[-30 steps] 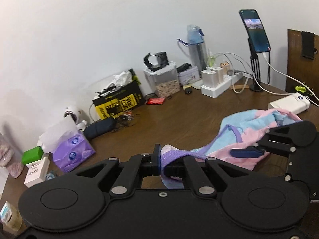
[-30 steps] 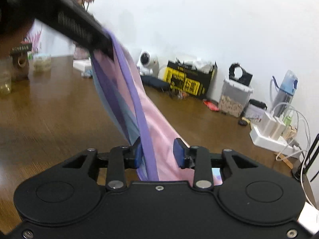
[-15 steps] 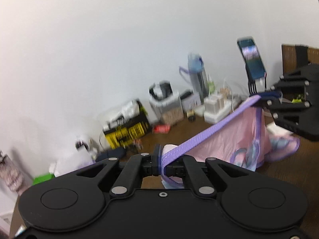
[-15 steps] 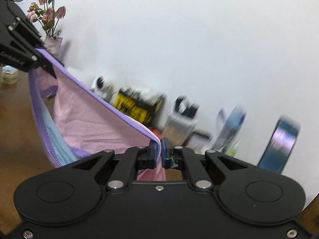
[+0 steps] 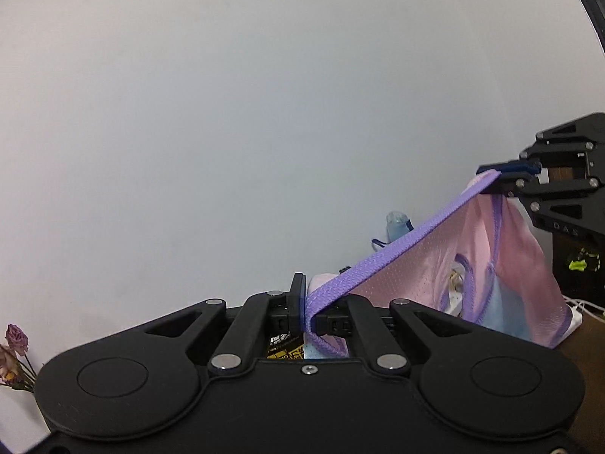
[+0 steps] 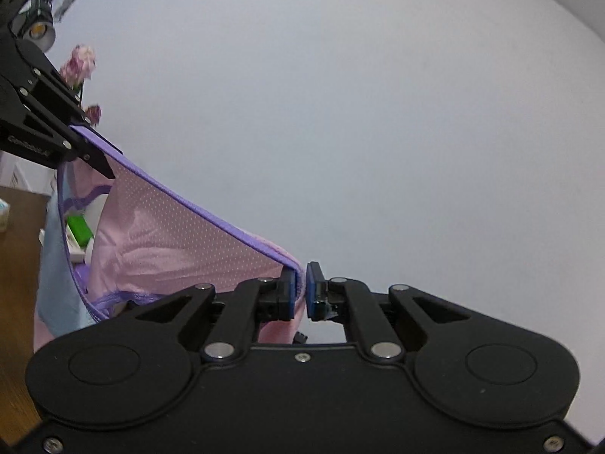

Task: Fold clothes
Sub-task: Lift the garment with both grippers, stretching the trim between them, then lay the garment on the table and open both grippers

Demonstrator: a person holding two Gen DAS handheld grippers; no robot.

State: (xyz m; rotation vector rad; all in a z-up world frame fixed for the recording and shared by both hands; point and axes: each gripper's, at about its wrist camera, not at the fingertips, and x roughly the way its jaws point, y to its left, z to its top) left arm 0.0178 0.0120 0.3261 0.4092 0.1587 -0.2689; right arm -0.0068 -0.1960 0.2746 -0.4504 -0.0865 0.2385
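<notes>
The left gripper (image 5: 310,308) grasps the purple waistband (image 5: 401,246) of the pink shorts (image 5: 522,265). The right gripper (image 6: 300,289), at 2 o'clock from it, clenches the same waistband.

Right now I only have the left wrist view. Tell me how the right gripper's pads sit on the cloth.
Observer: In its own camera, the right gripper is closed on the end of the purple waistband, with pink fabric bunched between the pads.
Operator: Report what hangs below that band.
Observer: The garment sags as a pink sheet, and a light blue panel hangs lowest, by the wooden table.
Operator: Name anything behind it.
Observer: A green object shows through the gap between the blue panel and the pink sheet.
</notes>
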